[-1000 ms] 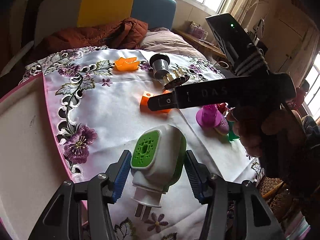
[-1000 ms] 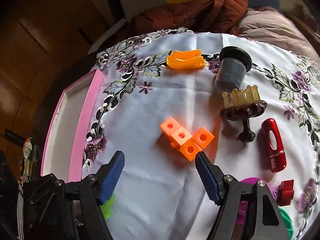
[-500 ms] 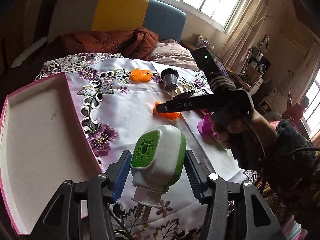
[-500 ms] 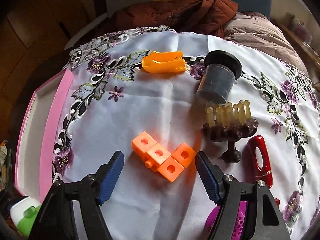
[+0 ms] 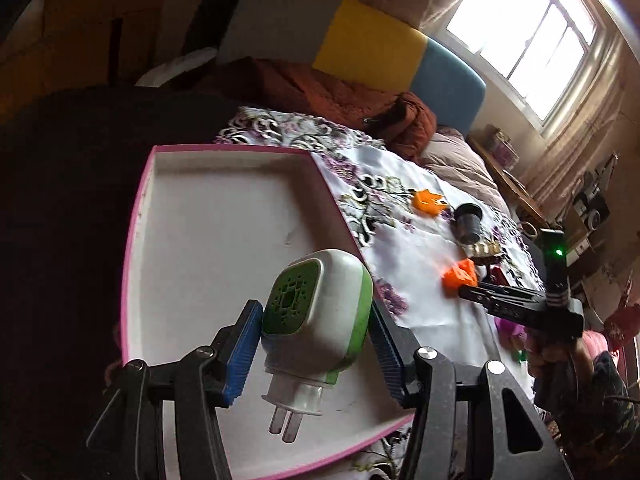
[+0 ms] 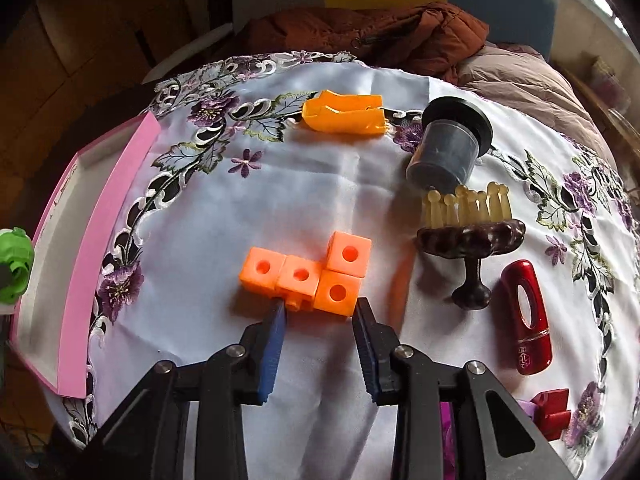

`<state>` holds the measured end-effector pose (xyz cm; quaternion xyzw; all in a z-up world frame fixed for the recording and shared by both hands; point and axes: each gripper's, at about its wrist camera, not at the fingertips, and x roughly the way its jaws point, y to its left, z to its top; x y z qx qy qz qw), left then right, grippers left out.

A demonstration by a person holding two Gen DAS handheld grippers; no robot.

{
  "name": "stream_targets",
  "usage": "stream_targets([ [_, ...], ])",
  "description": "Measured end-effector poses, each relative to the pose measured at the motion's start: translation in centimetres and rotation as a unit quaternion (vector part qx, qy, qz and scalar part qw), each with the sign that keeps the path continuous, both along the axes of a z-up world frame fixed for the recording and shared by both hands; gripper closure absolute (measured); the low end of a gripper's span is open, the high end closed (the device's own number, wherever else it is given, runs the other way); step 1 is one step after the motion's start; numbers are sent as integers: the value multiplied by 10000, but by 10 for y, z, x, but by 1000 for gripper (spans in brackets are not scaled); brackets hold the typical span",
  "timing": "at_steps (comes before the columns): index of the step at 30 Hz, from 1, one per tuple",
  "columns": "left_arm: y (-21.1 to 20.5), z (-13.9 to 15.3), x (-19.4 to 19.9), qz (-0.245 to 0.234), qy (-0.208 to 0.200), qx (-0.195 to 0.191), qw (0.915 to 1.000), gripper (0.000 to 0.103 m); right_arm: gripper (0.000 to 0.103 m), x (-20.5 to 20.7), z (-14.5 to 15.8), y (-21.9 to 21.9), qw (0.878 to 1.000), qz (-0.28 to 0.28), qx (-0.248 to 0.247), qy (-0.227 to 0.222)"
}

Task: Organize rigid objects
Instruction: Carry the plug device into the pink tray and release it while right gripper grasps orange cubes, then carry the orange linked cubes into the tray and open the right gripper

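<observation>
My left gripper (image 5: 316, 312) is shut on a white and green plug-in device (image 5: 320, 292), prongs toward me, hanging over the near part of the pink-rimmed white tray (image 5: 224, 208). In the right wrist view the device's green edge (image 6: 14, 264) shows at the far left beside the tray's pink wall (image 6: 116, 200). My right gripper (image 6: 320, 306) points down at the orange block of joined cubes (image 6: 304, 272) on the flowered cloth. Its jaws are closing on the block's near cubes, and both pads touch them. The left wrist view shows that gripper (image 5: 520, 308) at the orange block (image 5: 460, 278).
On the cloth lie an orange boat-shaped piece (image 6: 344, 114), a dark cup on its side (image 6: 448, 152), a brown stand with pale pegs (image 6: 468, 224), a red case (image 6: 528, 316) and a small red block (image 6: 552, 412). A brown jacket (image 6: 360, 36) lies behind.
The left gripper has carried the plug-in device leftward from over the cloth to above the tray, rolling a little. The right gripper's jaws have narrowed from wide apart onto the orange block.
</observation>
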<state>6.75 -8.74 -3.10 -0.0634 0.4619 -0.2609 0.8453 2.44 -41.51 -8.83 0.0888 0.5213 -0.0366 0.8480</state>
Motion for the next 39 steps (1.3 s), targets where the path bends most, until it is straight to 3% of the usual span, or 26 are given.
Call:
stream_targets([
  [8,23,-18,33,516,249,293,9979,48,69,-1,1,-2,9999,35,145,-65],
  [17,12,-20,84,700,-130,898,9934,48,69,1,2,7,9997,203,11,-95],
  [22,8,-29,105,841,-56,1238,9887,48,69,1,0,7,9997,228,-22,-71],
  [29,21,-25,87,961,-30,1143,9888,46,69,3,-1,8,9996,257,-24,-81],
  [36,26,-6,34,966,-312,1029,9895,46,69,3,-1,8,9996,261,-32,-90],
  [39,19,-2,10,954,-493,1229,9866,46,69,3,-1,9,9996,259,-35,-101],
])
